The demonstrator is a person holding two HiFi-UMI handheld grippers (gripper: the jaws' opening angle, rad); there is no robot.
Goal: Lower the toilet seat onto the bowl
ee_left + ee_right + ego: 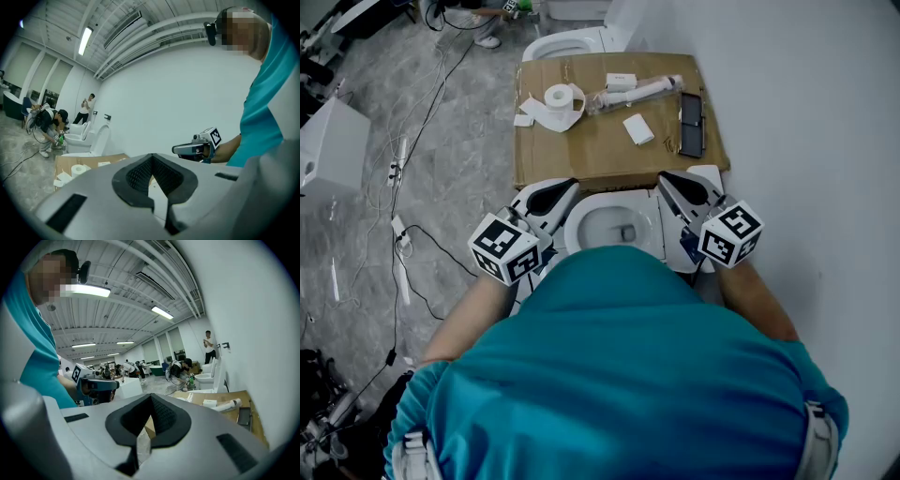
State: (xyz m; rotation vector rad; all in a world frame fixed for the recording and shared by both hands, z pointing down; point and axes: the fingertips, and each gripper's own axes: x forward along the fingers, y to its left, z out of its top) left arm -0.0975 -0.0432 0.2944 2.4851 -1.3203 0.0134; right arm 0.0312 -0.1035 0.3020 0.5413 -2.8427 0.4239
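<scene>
Left gripper and right gripper, both closed and empty, flank the toilet bowl, where the toilet seat seems already flat on the rim; reaching forward risks knocking the cardboard behind.

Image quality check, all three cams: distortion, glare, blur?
Head view: evenly lit, sharp, edges slightly bowed; the teal shirt hides the near rim of the toilet bowl. Left gripper view: heavy fisheye, dark corners, the close fingers soft. Right gripper view: same fisheye, ceiling light blown out.
</scene>
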